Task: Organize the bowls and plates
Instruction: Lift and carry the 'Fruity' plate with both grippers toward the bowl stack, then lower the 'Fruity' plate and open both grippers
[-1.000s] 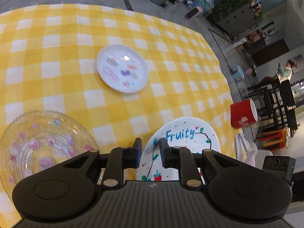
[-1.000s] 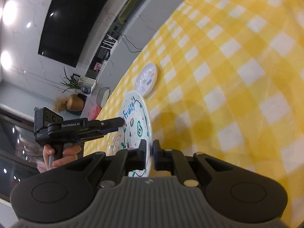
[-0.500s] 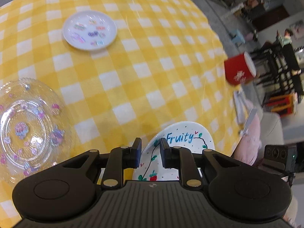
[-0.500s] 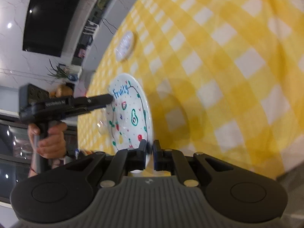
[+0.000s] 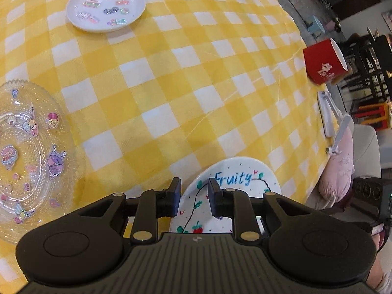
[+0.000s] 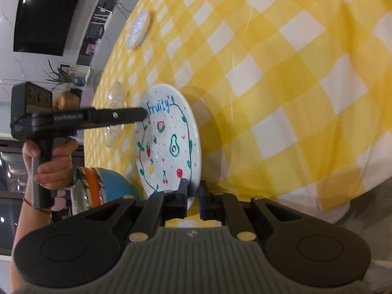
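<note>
Item: "Fruity" plate [image 6: 169,142], white, hand-painted with fruit and a vine border.
Location: lifted off the yellow checked tablecloth [image 5: 171,78], tilted, near the table's close edge; its shadow fell on the cloth just beside it.
Right gripper [image 6: 193,197]: nearly closed, the jaws pinching the plate's near rim between them; the plate hung from this grip.
Left gripper [image 5: 192,194]: jaws parted by a narrow gap, holding nothing visible; the plate's face lay beyond and between the fingertips in the left wrist view, and in the right wrist view the tip reached the plate's far rim by the lettering. Contact could not be told.
Change over the last second: the plate rose and drew back toward the table edge; the glass plate [image 5: 27,156] and the small sticker plate [image 5: 106,6] slid further away in the left wrist view, with more cloth showing between them and the carried plate. Both grippers kept their openings.
Meaning for the task: judged a carry under way, the plate picked and not yet placed.
Likely destination: uncertain; a striped bowl stack [image 6: 98,191] sat low at the left of the right wrist view.
Other pieces: red cup [image 5: 323,61] at the far table edge, well apart.
Risk: single rim pinch on a tilted plate, liable to swing or slip.
</note>
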Motion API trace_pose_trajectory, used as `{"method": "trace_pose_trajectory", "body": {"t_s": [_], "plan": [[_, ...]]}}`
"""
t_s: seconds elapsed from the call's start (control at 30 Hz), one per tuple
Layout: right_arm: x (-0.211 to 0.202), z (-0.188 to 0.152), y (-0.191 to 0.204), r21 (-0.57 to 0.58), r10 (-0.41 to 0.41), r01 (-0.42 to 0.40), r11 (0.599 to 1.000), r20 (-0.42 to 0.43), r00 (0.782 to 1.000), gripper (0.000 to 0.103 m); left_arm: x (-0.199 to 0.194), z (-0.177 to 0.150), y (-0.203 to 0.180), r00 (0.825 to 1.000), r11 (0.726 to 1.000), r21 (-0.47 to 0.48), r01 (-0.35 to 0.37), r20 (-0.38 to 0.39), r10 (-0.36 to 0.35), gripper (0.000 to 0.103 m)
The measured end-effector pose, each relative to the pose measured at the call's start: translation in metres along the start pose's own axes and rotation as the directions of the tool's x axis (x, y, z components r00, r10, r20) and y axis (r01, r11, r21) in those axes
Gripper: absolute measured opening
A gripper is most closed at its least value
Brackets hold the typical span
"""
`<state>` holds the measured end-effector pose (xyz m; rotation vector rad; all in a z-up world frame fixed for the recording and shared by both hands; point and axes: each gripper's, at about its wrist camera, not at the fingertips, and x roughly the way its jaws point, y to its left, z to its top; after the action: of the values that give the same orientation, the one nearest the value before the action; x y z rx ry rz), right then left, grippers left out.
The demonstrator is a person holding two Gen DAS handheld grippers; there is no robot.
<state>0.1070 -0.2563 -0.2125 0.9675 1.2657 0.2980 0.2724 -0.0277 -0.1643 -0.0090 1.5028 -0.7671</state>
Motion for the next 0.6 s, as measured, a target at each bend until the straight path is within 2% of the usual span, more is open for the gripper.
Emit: {"method": "trace_pose_trajectory", "body": {"t_s": [0.23,0.3,0.4,0.47,0.53,0.6], "plan": [[-0.002,0.005,-0.003,-0.004,0.010,-0.010,1.000,-0.021,1.000,0.009,0.001,0.000,0.001,1.000,1.000,0.005,0.000,-0.007,0.000,0.027],[-0.003,0.006,0.000,-0.021,0.005,-0.006,1.000,-0.021,1.000,0.013,-0.001,-0.003,-0.003,1.000,0.999,0.034,-0.019,0.014,0.019,0.038],[-0.004,0.008,0.005,-0.042,0.026,-0.027,0.999,-0.026,0.999,0.030,-0.002,-0.007,-0.007,0.998,0.997,0.060,-0.039,0.044,0.037,0.044],[-0.006,0.009,0.008,-0.054,0.018,-0.019,0.998,-0.021,1.000,0.035,-0.001,-0.007,-0.010,0.998,0.997,0.069,-0.044,0.045,0.041,0.050],[-0.009,0.008,0.014,-0.081,-0.005,0.004,0.997,-0.009,1.000,0.042,-0.002,-0.008,-0.012,0.997,0.996,0.066,-0.052,0.058,0.048,0.068],[-0.014,0.007,0.023,-0.119,-0.040,0.042,0.992,0.019,0.999,0.051,-0.002,-0.009,-0.014,0.994,0.995,0.061,-0.081,0.079,0.076,0.078]]}}
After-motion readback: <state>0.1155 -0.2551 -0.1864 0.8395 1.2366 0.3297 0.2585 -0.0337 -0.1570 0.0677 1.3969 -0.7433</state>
